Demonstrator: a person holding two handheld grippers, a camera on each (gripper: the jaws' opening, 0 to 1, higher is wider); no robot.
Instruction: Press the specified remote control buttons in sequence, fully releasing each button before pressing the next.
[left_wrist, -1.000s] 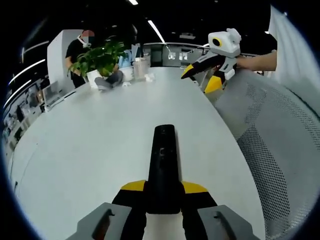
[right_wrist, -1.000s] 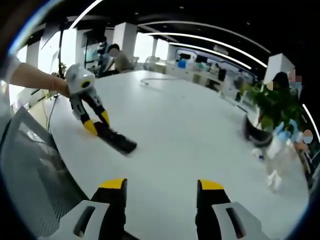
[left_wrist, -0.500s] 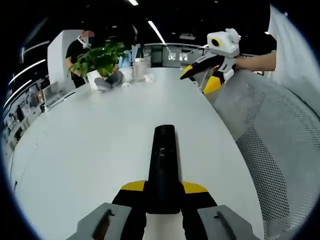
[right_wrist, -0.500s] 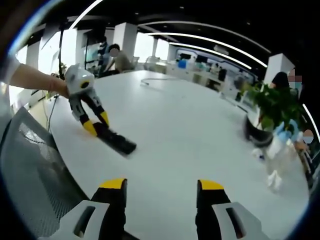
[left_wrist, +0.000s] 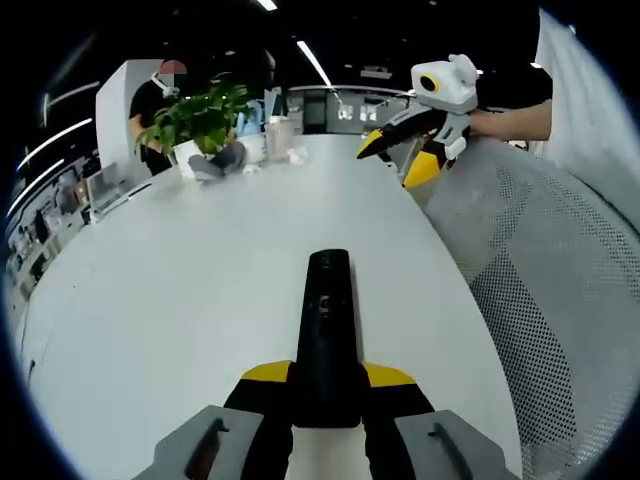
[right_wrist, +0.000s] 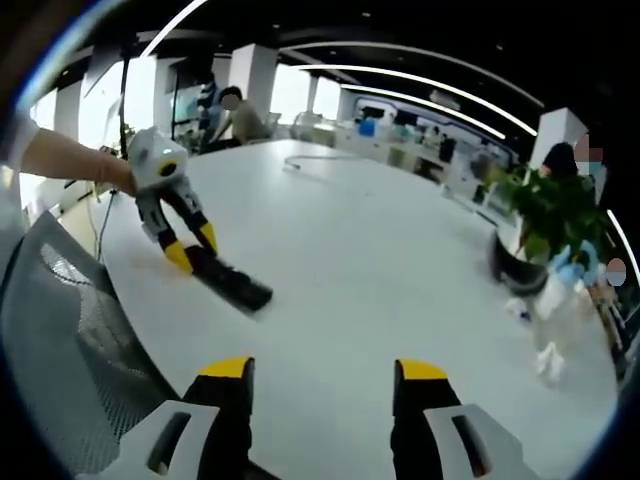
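left gripper (left_wrist: 325, 385): bottom centre of the left gripper view, yellow-tipped jaws clamped on the near end of the remote control (left_wrist: 326, 320)
remote control: black, lying flat on the white table (left_wrist: 180, 290), reaching from the jaws toward frame centre
right gripper (right_wrist: 325, 375): bottom of the right gripper view, jaws spread, nothing between them; in the left gripper view, upper right, held above the table edge
remote from the right gripper view: left of centre, well apart from the right gripper's jaws
potted plant (left_wrist: 200, 120): upper left, far end of table

Ceiling light strips (right_wrist: 420, 82) lit the white table (left_wrist: 180, 290) evenly; shadows were faint, edges bent by fisheye distortion, background people soft.
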